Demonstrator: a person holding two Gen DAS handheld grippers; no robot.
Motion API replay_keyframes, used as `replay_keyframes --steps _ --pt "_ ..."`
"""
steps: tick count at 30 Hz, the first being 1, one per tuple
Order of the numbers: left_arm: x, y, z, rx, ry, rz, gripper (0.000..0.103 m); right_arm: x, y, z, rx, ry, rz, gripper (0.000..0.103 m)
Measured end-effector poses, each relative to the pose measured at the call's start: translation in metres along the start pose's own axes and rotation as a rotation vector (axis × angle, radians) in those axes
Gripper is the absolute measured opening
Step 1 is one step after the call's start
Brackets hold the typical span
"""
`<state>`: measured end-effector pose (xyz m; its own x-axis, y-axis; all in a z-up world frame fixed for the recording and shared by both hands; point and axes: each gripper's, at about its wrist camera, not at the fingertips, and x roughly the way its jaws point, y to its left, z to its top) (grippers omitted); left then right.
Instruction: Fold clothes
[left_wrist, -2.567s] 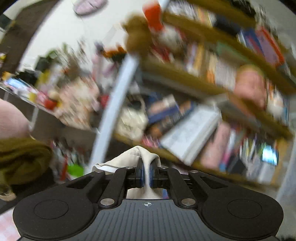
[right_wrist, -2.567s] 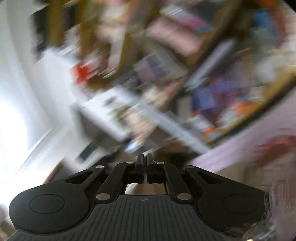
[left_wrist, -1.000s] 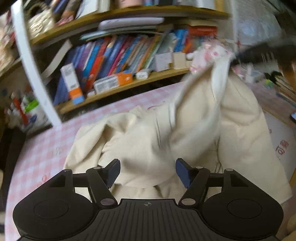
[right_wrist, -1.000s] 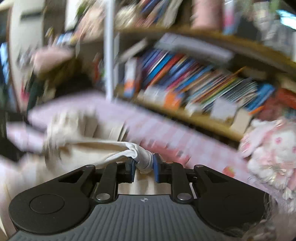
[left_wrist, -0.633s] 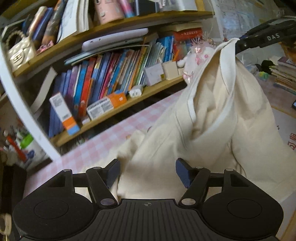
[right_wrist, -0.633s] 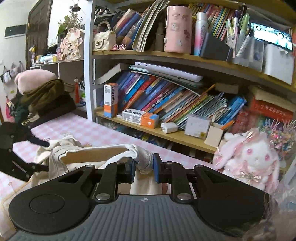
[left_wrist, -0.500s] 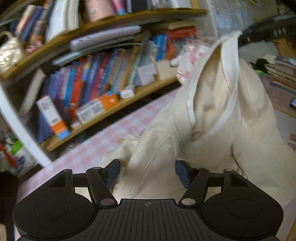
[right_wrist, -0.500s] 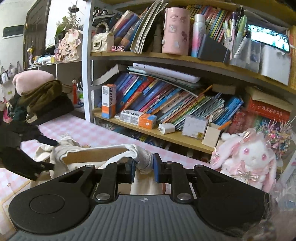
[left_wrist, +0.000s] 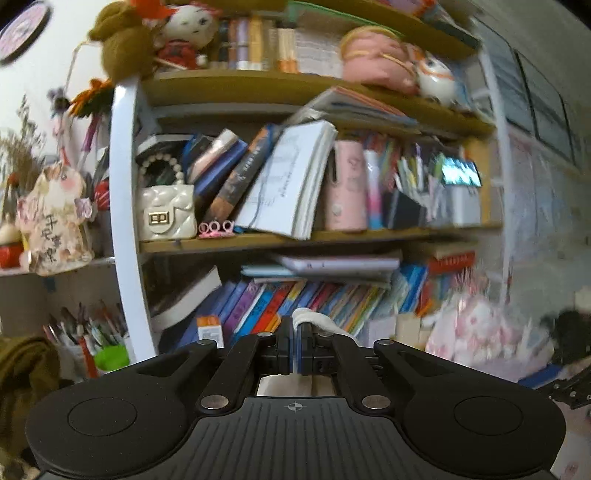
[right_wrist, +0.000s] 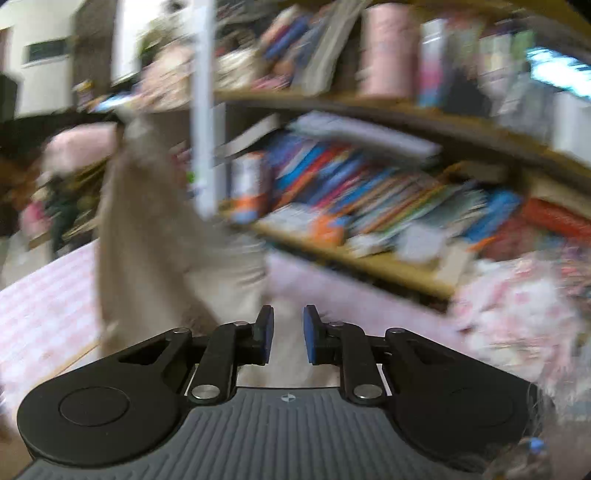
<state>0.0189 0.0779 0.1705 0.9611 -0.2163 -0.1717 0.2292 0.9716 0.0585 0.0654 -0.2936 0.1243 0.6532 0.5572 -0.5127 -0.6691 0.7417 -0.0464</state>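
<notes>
A cream garment (right_wrist: 147, 236) hangs in the air in the blurred right wrist view, held up at top left, its lower end near the pink checked table (right_wrist: 40, 295). My left gripper (left_wrist: 296, 332) is shut on a white edge of the garment (left_wrist: 314, 319), raised and facing the bookshelf. My right gripper (right_wrist: 288, 334) is open with a narrow gap between its jaws and holds nothing; cream cloth lies just below and beyond it.
A crowded bookshelf (left_wrist: 314, 236) with books, a white quilted bag (left_wrist: 166, 212) and a pink cup (left_wrist: 345, 184) fills the back. A pink plush toy (right_wrist: 517, 295) sits at the right on the table. An olive garment (left_wrist: 22, 373) lies at the left.
My left gripper was open above the garment; it has shut on its edge and lifted it. My right gripper was shut on the garment and has let go and opened.
</notes>
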Motion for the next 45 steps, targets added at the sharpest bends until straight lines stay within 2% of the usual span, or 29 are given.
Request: replay_keyframes --steps 1,2,3,7,10,13,16,22,24,26,28,30,32,34,35,37,40,42,43,45 --pt "-0.004 0.000 -0.006 0.001 0.016 -0.006 0.002 0.003 0.007 -0.001 -0.037 0.013 0.013 0.027" --pt "-0.009 0.000 -0.012 -0.002 0.033 -0.012 0.002 0.006 0.014 -0.001 -0.073 0.025 0.027 0.043" --pt "-0.016 -0.001 -0.019 -0.003 0.052 -0.017 0.002 0.010 0.021 -0.002 -0.110 0.038 0.040 0.051" --pt "-0.035 0.003 -0.052 -0.024 0.174 -0.047 0.002 0.024 0.043 -0.001 -0.232 0.080 0.086 0.053" --pt "-0.050 0.010 -0.093 -0.073 0.305 -0.030 0.002 0.044 0.044 0.010 -0.277 0.103 0.106 0.054" --pt "-0.058 0.020 -0.127 -0.122 0.389 0.017 0.002 0.066 0.044 0.023 -0.324 0.132 0.136 0.054" --pt "-0.064 0.031 -0.157 -0.170 0.455 0.072 0.002 0.100 0.052 0.036 -0.408 0.197 0.183 0.054" --pt "-0.057 0.045 -0.176 -0.173 0.478 0.102 0.002 0.176 0.082 0.063 -0.635 0.339 0.290 0.056" --pt "-0.054 0.048 -0.180 -0.163 0.488 0.097 0.002 0.195 0.095 0.067 -0.781 0.402 0.331 0.069" --pt "-0.052 0.049 -0.183 -0.151 0.498 0.090 0.002 0.208 0.103 0.068 -0.915 0.457 0.379 0.076" --pt "-0.050 0.050 -0.186 -0.143 0.506 0.082 0.002 0.219 0.110 0.070 -1.035 0.511 0.426 0.076" --pt "-0.049 0.051 -0.187 -0.139 0.508 0.074 0.002 0.234 0.113 0.073 -1.066 0.549 0.440 0.076" --pt "-0.049 0.053 -0.187 -0.140 0.505 0.066 0.003 0.247 0.115 0.073 -1.072 0.569 0.439 0.073" --pt "-0.051 0.054 -0.186 -0.132 0.499 0.054 0.003 0.255 0.118 0.069 -1.064 0.568 0.425 0.053" --pt "-0.051 0.054 -0.185 -0.117 0.497 0.045 0.002 0.253 0.120 0.068 -1.053 0.559 0.428 0.019" --pt "-0.051 0.053 -0.183 -0.074 0.499 0.027 0.003 0.236 0.119 0.067 -1.040 0.513 0.401 0.014" --pt "-0.050 0.053 -0.182 -0.033 0.495 0.012 0.003 0.181 0.119 0.067 -1.042 0.415 0.357 0.011" --pt "-0.049 0.053 -0.181 -0.019 0.493 0.003 0.003 0.136 0.122 0.064 -0.960 0.442 0.431 0.011" --pt "-0.048 0.052 -0.182 -0.012 0.494 -0.002 0.003 0.116 0.127 0.056 -0.924 0.486 0.507 0.011" --pt "-0.046 0.051 -0.183 0.002 0.497 -0.012 0.003 0.097 0.139 0.028 -0.934 0.506 0.525 0.013"
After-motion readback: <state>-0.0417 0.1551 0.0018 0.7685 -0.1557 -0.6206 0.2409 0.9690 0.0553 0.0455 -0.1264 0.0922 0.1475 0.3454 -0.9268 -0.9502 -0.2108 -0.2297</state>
